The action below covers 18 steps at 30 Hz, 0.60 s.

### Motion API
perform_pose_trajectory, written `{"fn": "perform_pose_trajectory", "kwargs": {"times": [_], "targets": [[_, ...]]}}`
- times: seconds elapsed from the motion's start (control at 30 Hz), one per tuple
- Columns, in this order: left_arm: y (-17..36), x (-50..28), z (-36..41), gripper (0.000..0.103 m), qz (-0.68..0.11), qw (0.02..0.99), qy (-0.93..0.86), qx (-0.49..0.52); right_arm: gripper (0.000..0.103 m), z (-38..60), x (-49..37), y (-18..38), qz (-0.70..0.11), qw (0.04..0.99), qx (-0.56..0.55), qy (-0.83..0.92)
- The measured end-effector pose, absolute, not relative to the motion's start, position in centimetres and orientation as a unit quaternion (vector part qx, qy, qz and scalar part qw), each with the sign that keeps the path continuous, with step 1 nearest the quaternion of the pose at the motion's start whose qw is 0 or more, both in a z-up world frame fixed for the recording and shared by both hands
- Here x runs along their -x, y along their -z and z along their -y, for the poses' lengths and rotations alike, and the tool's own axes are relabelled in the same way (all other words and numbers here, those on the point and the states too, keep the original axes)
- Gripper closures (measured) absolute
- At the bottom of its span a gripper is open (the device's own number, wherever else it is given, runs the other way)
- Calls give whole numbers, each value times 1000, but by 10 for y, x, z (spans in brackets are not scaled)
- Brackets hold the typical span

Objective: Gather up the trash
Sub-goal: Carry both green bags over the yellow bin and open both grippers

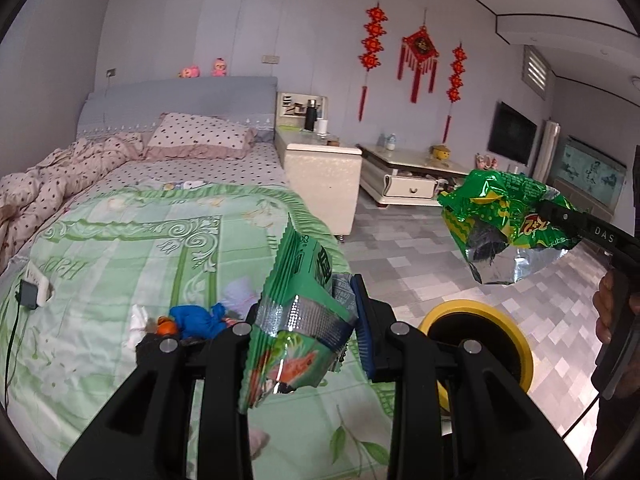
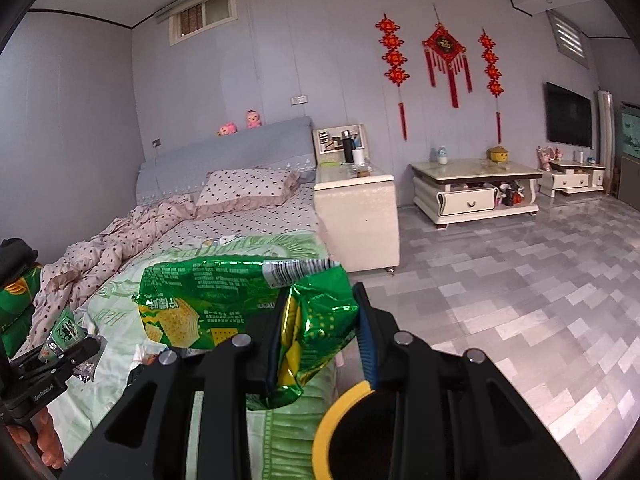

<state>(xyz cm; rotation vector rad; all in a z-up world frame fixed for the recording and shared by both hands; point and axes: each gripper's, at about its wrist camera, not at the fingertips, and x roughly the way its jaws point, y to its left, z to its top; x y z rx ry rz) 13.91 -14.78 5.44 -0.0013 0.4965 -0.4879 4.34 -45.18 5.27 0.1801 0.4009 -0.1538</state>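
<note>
My left gripper (image 1: 308, 320) is shut on a green snack wrapper (image 1: 296, 312) and holds it above the bed's right edge. My right gripper (image 2: 320, 340) is shut on a crumpled green cracker bag (image 2: 224, 300); that bag also shows in the left wrist view (image 1: 508, 220), held over the floor above the bin. A yellow-rimmed black trash bin (image 1: 476, 344) stands on the floor beside the bed, below both grippers; it also shows in the right wrist view (image 2: 360, 432). More litter lies on the green bedspread: a blue crumpled piece (image 1: 196, 320), an orange scrap (image 1: 166, 326), white tissue (image 1: 138, 320).
The bed (image 1: 120, 240) has a green cover, pink quilt and pillow. A charger and cable (image 1: 28, 294) lie at its left. A white bedside cabinet (image 1: 324, 176) and a low coffee table (image 2: 472, 188) stand beyond, on a grey tiled floor (image 2: 520, 300).
</note>
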Motion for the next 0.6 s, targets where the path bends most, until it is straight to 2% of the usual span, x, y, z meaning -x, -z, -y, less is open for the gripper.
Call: {"fn": "perform_pose_trajectory", "kwargs": {"times": [0.3, 0.6], "targets": [[-54, -136, 254, 74, -250, 916, 313, -25, 74, 512, -34, -33, -206, 959, -103, 162], [-2, -153, 340, 74, -306, 879, 365, -36, 74, 547, -43, 9, -238, 940, -115, 216]]}}
